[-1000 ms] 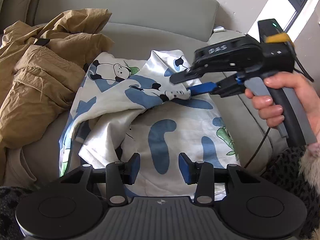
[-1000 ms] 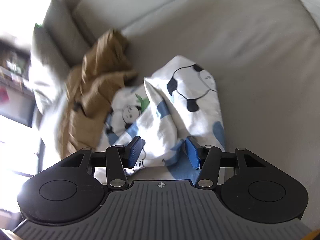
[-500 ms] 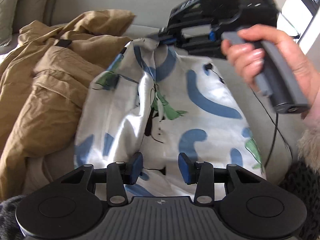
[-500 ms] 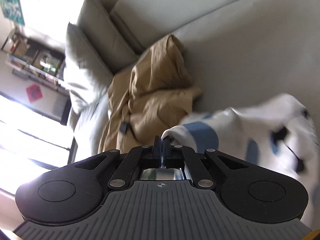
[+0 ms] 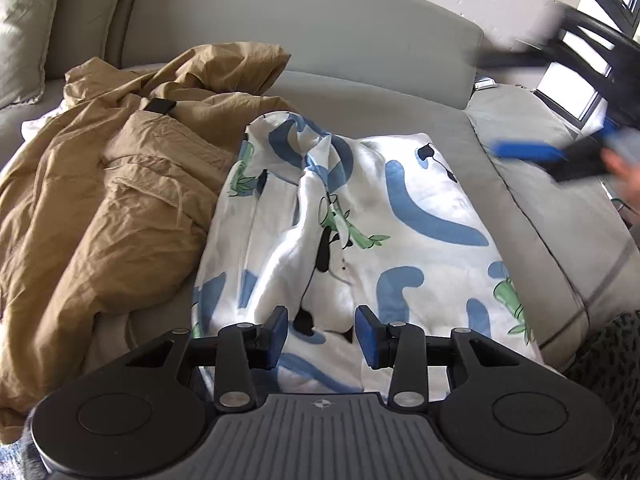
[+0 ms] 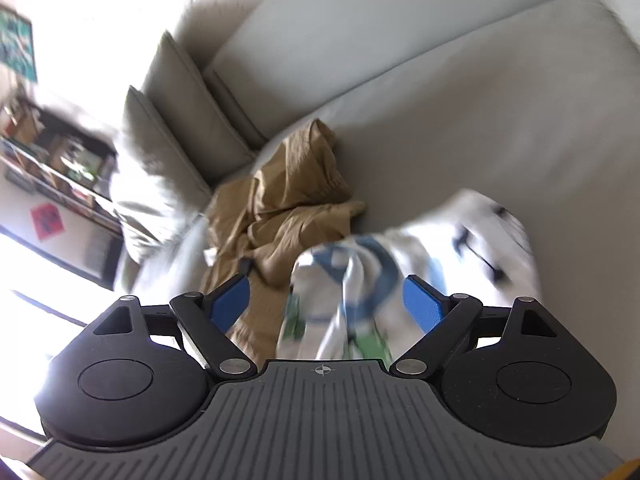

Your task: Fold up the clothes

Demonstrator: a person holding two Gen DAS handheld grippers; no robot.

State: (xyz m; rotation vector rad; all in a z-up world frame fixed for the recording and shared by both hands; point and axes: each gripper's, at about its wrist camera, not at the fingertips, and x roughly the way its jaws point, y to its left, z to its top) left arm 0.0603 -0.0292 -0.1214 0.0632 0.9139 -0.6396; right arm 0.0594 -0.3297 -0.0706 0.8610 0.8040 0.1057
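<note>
With my right fingers (image 6: 326, 304) just sprung wide and empty and my left fingers (image 5: 322, 336) part-open, gripping nothing, the panda-print garment (image 5: 360, 232) lies rumpled at frame centre on the sofa (image 5: 360, 96): light, limp, probably best pinched at a hem corner.

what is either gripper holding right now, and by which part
Nothing is held. The right gripper has just opened wide, clear of the panda-print garment; the left gripper hovers over it, pads apart.
</note>
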